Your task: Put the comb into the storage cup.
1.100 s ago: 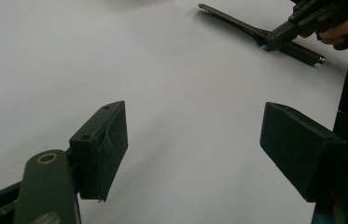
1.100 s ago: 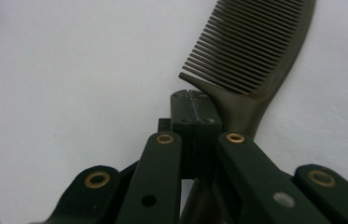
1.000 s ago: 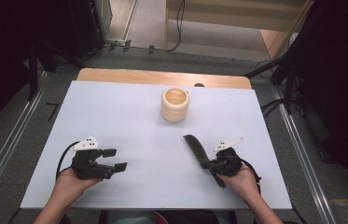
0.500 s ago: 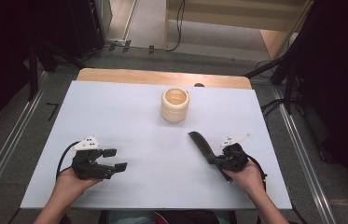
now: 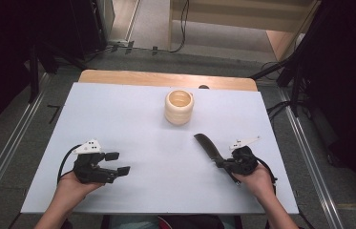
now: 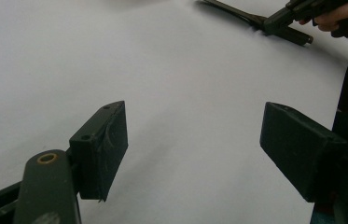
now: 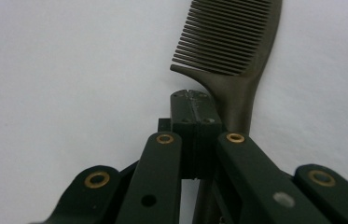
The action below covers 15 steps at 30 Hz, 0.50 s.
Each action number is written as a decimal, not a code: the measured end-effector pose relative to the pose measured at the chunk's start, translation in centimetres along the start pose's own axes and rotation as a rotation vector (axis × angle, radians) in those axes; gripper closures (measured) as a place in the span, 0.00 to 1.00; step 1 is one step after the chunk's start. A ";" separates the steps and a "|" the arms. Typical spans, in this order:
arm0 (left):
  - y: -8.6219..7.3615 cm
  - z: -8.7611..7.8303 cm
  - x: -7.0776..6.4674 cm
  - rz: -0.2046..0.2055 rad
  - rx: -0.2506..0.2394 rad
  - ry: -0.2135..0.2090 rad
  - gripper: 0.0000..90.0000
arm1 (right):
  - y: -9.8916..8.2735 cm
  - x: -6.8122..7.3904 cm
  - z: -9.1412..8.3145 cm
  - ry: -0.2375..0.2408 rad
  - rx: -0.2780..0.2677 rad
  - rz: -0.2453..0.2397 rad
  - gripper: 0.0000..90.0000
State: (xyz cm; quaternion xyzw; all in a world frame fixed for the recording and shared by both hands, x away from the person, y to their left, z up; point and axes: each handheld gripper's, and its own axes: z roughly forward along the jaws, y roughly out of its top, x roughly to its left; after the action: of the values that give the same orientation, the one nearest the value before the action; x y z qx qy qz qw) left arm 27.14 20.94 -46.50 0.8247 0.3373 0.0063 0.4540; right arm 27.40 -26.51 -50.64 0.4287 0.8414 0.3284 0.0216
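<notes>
Your right tool (image 5: 224, 162), jaws shut with the comb (image 5: 207, 146) lying beside them (not between), has shifted it slightly right on the tabletop (image 5: 132, 114); left tool (image 5: 117, 162) gapes wide, idle.

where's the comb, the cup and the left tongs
comb (image 7: 230, 42), right gripper view, on its teeth
cup (image 5: 179, 108), high view, on its ribbed side wall
left tongs (image 6: 192, 149), left gripper view, midway between its open fingertips

Legible text, labels, brands, numbers, signs: none. Comb (image 7: 230, 42), cup (image 5: 179, 107), surface (image 5: 132, 119) and both tools carry no readable markings.
</notes>
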 end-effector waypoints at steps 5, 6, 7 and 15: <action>0.0 0.0 0.0 0.001 -0.001 -0.001 0.27 | -0.5 -0.6 -0.5 -0.019 -0.005 0.008 0.97; 0.0 0.0 0.0 0.000 -0.001 -0.001 0.27 | -0.5 -0.7 -0.6 -0.023 -0.005 0.018 0.97; 0.0 0.0 0.0 0.000 -0.001 -0.001 0.27 | -0.5 -0.8 -0.6 -0.027 -0.008 0.021 0.97; 0.0 0.0 0.0 -0.002 -0.003 -0.003 0.27 | -0.4 0.0 -1.3 0.030 -0.062 0.020 0.93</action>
State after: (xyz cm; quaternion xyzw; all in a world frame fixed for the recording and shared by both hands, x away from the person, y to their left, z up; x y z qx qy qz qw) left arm 27.16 20.98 -46.49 0.8237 0.3373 0.0052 0.4557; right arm 26.70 -27.32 -49.83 0.4312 0.8268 0.3608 0.0192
